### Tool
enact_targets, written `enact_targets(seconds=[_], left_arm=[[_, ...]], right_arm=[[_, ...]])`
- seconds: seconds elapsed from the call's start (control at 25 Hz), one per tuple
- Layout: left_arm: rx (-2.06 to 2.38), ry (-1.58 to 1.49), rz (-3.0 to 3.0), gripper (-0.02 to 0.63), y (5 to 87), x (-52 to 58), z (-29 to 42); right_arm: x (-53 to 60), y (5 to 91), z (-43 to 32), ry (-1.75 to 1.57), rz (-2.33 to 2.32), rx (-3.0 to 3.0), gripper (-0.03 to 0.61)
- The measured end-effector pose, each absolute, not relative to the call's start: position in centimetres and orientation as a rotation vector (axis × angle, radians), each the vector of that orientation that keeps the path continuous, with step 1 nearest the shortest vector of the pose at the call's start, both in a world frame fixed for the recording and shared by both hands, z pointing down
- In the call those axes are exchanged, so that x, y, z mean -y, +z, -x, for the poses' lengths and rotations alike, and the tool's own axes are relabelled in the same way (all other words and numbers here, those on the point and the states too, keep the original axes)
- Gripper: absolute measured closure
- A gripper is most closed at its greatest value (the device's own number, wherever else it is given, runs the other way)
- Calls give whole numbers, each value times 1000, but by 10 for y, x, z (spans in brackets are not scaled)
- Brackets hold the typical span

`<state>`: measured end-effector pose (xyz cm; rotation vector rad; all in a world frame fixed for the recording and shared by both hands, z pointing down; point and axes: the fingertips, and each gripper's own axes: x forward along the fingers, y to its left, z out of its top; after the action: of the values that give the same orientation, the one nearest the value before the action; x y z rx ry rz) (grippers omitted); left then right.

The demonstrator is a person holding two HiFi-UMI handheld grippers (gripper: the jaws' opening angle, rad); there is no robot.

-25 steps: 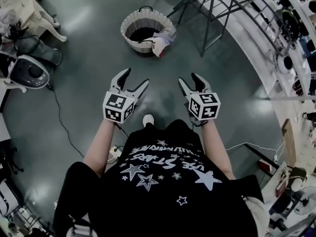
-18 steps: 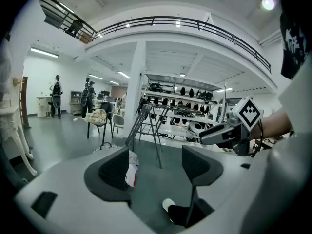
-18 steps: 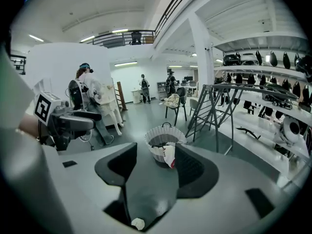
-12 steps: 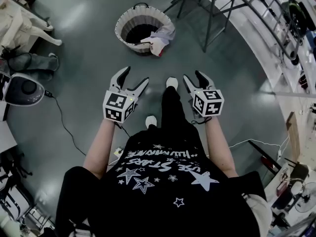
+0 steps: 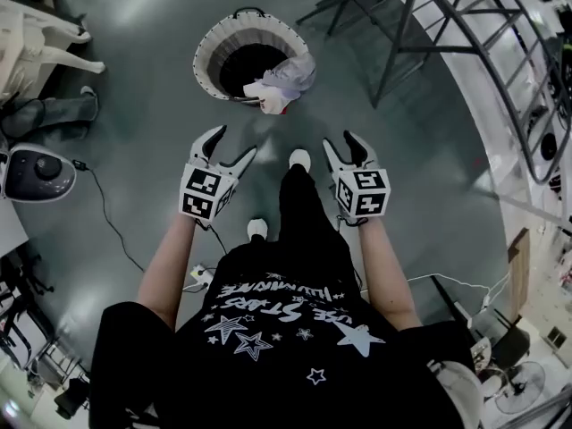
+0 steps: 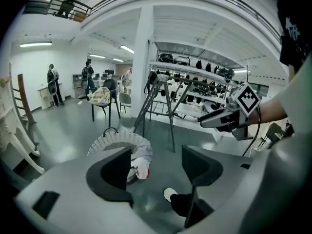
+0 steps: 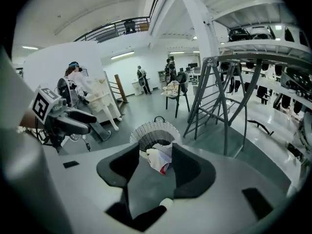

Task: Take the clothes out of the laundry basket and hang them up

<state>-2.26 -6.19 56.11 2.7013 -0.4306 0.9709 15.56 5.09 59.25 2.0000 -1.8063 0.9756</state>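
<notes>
Head view: clothes (image 5: 284, 80) beyond hand-held grippers (image 5: 236, 141) (image 5: 339, 140)

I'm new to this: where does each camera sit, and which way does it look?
Head view: on the person's head, facing steeply down at the laundry basket; shows torso, arms, left gripper, right gripper.
Left gripper view: rides the left gripper, looks along its open, empty jaws toward the basket; right gripper at right.
Right gripper view: on the right gripper; its empty jaws, which have just been closing, frame the basket; left gripper at left.
Shared: basket with draped garment.
</notes>
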Motion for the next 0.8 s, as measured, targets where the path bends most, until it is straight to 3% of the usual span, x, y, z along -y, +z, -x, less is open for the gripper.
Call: enact_targets(seconds=[0.56, 0.8], left_arm=[[502, 1134, -2513, 278, 662, 133, -69], [409, 1267, -2544, 336, 712, 158, -69]], right_arm=[[10, 693, -225, 1069, -1749, 1817, 394], [26, 724, -230, 1087, -1752, 1786, 396]])
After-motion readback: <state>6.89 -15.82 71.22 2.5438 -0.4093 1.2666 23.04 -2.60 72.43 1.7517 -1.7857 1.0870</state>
